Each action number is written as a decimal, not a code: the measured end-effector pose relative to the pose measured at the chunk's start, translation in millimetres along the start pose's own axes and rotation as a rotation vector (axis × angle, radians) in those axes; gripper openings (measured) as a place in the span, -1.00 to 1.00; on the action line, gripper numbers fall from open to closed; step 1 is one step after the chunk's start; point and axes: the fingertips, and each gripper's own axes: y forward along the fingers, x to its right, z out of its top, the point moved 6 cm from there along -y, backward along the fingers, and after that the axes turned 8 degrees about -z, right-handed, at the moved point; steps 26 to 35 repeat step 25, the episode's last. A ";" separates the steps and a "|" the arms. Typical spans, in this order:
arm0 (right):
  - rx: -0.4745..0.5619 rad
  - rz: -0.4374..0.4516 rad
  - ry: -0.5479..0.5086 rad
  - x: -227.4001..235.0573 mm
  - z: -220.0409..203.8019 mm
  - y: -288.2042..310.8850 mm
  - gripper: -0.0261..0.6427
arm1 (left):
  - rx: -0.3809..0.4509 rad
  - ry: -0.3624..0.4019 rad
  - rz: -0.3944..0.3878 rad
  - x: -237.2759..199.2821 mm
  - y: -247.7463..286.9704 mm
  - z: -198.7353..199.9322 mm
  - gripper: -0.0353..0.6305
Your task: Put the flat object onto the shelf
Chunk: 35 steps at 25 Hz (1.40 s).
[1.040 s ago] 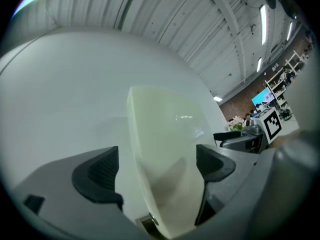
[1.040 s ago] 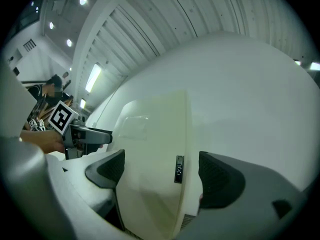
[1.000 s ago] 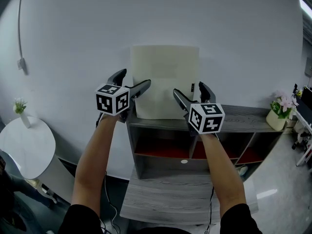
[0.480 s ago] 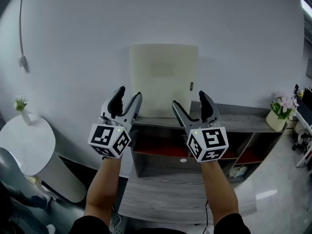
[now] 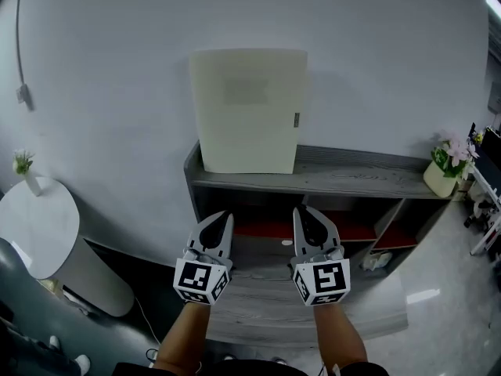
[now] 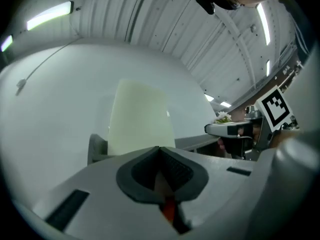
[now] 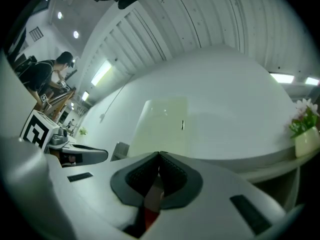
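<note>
The flat object, a pale cream board (image 5: 249,110), stands upright on the left end of the grey shelf top (image 5: 352,178) and leans on the white wall. It also shows in the left gripper view as the board (image 6: 137,116) and in the right gripper view as the board (image 7: 162,129). My left gripper (image 5: 220,222) is shut and empty, low in front of the shelf, well clear of the board. My right gripper (image 5: 308,218) is beside it, also shut and empty. In each gripper view the jaws meet with nothing between them: left gripper (image 6: 160,151), right gripper (image 7: 159,158).
A pot of pink flowers (image 5: 445,167) stands on the shelf's right end. Red-floored compartments (image 5: 356,232) lie under the top. A lower grey platform (image 5: 258,304) sits before the shelf. A white round table (image 5: 39,229) with a small vase (image 5: 26,169) is at the left. A cable (image 5: 19,45) hangs on the wall.
Both grippers have let go of the board, drawn back and down from the shelf, and closed. The board stays leaning on the wall.
</note>
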 end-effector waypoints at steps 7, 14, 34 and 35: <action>-0.063 -0.049 0.075 7.2 -34.0 -41.1 -0.85 | -0.017 -0.072 -0.046 24.8 -9.5 -32.2 -0.87; -0.047 -0.045 0.030 8.9 -33.2 -42.9 -0.85 | -0.015 -0.056 -0.033 26.9 -6.5 -29.9 -0.87; -0.027 -0.031 0.014 5.3 -34.7 -35.1 -0.85 | -0.007 -0.046 -0.031 23.1 -4.6 -26.0 -0.87; -0.027 -0.031 0.014 5.3 -34.7 -35.1 -0.85 | -0.007 -0.046 -0.031 23.1 -4.6 -26.0 -0.87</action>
